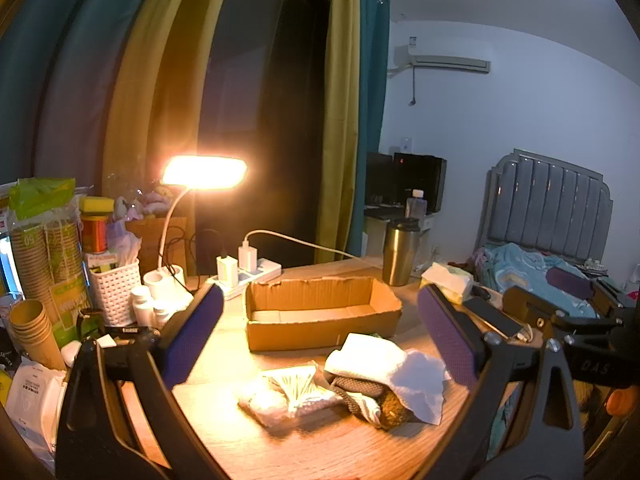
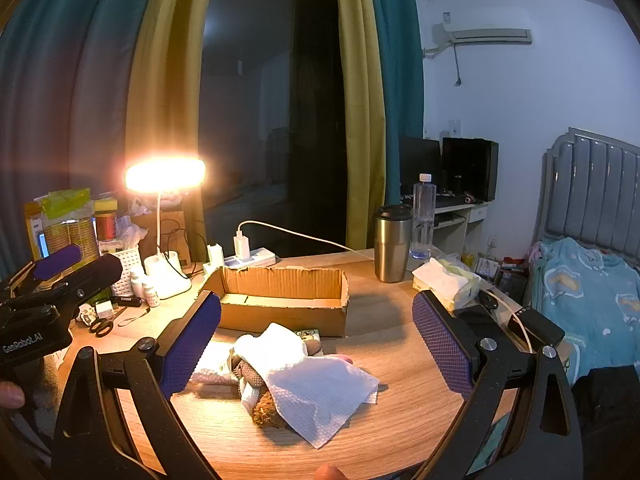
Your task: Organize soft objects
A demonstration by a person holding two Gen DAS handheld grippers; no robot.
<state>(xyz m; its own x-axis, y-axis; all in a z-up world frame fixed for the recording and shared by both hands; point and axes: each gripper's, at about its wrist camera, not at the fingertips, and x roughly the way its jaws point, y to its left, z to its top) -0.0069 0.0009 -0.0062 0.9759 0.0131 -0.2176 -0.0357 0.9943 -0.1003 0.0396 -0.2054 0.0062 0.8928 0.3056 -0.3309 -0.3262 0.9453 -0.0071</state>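
Between both jaw sets, spread wide & holding nothing: soft pile (image 2: 296, 380) heaped at 6 o'clock on desk (image 2: 400, 360), w/ paper towel (image 2: 320, 392) draped over. At 12, cardboard box (image 2: 280, 300) open-topped, prob. ready to receive.

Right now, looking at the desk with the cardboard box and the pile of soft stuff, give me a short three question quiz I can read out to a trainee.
1. True or false: the cardboard box already holds soft items.
2. Multiple choice: the white paper towel lies (A) inside the box, (B) draped over the soft pile in front of the box, (C) under the steel tumbler.
3. Short answer: how do the left claw and right claw stand, open or shut?

Key
1. False. The box's floor shows bare cardboard.
2. B. It covers part of the pile on the desk.
3. Both open, fingers wide apart, holding nothing.
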